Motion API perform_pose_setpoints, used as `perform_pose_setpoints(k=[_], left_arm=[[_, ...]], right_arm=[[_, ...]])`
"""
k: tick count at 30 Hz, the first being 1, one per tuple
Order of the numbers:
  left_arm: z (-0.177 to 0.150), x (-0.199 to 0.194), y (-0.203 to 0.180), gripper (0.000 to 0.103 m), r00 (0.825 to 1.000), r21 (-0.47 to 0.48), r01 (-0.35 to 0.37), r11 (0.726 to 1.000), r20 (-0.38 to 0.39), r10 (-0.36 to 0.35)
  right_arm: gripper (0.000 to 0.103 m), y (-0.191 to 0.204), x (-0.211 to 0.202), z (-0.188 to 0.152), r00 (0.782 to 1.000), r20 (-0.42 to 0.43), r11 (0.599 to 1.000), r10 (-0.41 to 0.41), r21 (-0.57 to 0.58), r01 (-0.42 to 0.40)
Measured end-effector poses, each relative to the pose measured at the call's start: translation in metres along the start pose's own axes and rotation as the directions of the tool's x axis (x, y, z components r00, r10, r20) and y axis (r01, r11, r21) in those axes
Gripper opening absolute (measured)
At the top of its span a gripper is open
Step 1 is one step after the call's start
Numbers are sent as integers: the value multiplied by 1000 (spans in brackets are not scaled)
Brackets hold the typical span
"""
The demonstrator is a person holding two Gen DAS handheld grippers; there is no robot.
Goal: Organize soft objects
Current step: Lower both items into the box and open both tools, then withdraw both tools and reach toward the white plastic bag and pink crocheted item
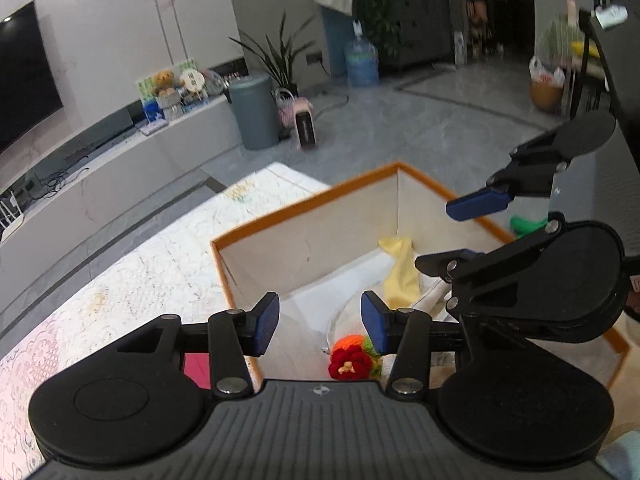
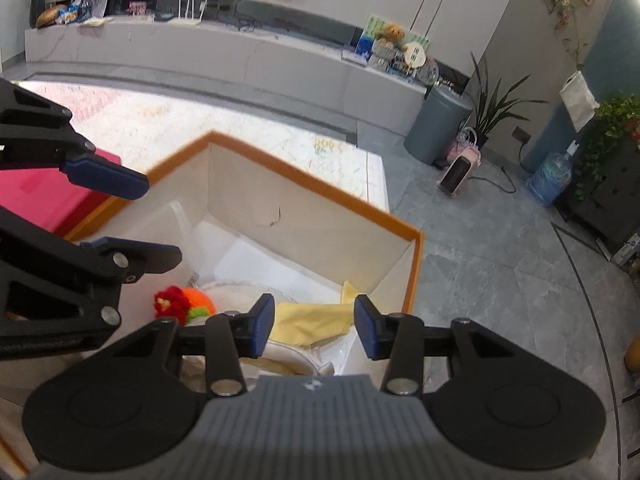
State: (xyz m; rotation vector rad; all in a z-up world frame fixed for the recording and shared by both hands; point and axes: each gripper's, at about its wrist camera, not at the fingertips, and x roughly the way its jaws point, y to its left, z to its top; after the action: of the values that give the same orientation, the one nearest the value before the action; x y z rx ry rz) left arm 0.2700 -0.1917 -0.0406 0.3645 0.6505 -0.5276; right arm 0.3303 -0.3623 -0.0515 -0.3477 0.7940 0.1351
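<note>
Both hand-held grippers, left (image 1: 320, 322) and right (image 2: 315, 326), are hovering wide open and empty over the orange-rimmed box (image 1: 304, 204) holding the crocheted flower (image 1: 352, 360) and yellow cloth (image 2: 312, 320), risking collision.

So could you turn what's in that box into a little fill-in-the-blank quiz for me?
1. The storage box has a rim colored ____.
2. The cloth lying inside it is ____.
3. The crocheted flower has ____ petals.
4. Both the left gripper and right gripper have their jaws ____.

Missing words: orange; yellow; red; open
</note>
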Motion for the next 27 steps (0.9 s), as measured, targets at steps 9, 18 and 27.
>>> perform_pose_setpoints(k=[9, 18, 27], left_arm=[[-17, -69, 10, 55, 986, -110, -51, 993, 150, 68], [-52, -131, 18, 55, 961, -220, -126, 967, 216, 175], [-95, -158, 24, 55, 953, -287, -220, 932, 140, 268]], right_arm=[[44, 18, -62, -3, 992, 123, 995, 11, 95, -22], [48, 57, -127, -24, 961, 274, 973, 33, 211, -93], [48, 107, -155, -53, 942, 332, 944, 54, 292, -157]])
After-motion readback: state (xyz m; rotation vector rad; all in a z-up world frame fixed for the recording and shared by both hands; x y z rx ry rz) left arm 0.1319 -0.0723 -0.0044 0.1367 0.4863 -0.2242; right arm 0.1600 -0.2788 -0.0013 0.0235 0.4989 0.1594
